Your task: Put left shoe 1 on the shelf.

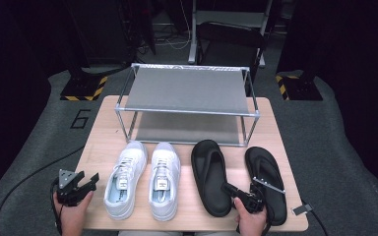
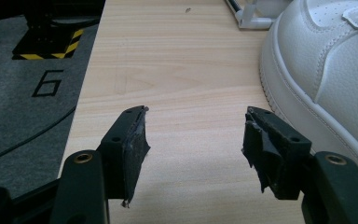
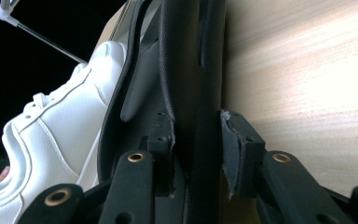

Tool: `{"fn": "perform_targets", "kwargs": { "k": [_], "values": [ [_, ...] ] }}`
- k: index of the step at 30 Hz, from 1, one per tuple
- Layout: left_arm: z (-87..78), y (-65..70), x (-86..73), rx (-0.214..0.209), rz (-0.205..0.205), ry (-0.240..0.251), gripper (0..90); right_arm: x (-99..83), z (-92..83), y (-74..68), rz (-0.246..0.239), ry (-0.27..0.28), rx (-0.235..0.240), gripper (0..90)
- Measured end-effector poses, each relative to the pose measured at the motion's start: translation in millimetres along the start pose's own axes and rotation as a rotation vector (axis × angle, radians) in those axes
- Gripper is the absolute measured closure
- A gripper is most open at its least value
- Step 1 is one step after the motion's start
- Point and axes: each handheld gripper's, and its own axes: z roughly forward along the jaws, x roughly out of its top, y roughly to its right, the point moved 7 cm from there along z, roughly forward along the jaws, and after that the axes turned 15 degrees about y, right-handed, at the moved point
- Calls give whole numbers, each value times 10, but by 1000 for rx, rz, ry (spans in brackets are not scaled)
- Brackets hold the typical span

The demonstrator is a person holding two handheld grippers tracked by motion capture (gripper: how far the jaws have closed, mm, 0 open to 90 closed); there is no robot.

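Since the right gripper (image 1: 230, 189) has its jaws clamped on the side wall of the left black sandal (image 1: 210, 176), near its heel, that sandal looks like the thing in hand. In the right gripper view the pads pinch a thin upright rim of dark foam or rubber, so I'd judge it light, soft and bendy; it will likely droop toward the toe when lifted from one edge. A hold on the thick sole rim seems sounder than the strap. It is matte black with a smooth moulded footbed, lying flat on the counter (image 1: 280, 132).

Just right of that gripper lies its mate, the right black sandal (image 1: 266, 167). Off to the gripper's left stand two white sneakers (image 1: 142, 179), side by side. The left gripper (image 1: 89, 183) hovers beyond them, jaws apart and holding nothing. Farther ahead stands a metal shoe rack (image 1: 187, 91).
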Motion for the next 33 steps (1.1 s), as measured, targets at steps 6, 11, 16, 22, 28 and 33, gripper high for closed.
{"fn": "perform_targets", "kwargs": {
  "k": [6, 11, 16, 22, 28, 33],
  "values": [
    [8, -7, 1, -1, 7, 2, 389, 32, 62, -43, 11, 14, 11, 666],
    [4, 1, 3, -3, 6, 3, 389, 71, 111, -83, 13, 18, 15, 666],
    [15, 5, 11, 4, -5, 25, 389, 110, 167, -115, 18, 29, 12, 666],
    [12, 5, 12, 1, -1, 19, 389, 172, 257, -174, 23, 31, 15, 666],
    [10, -6, 17, 0, 1, 22, 389, 263, 410, -260, 9, 58, 17, 666],
    [11, -4, 18, -3, 3, 20, 389, 356, 587, -318, 10, 70, 17, 666]
  ]
}}
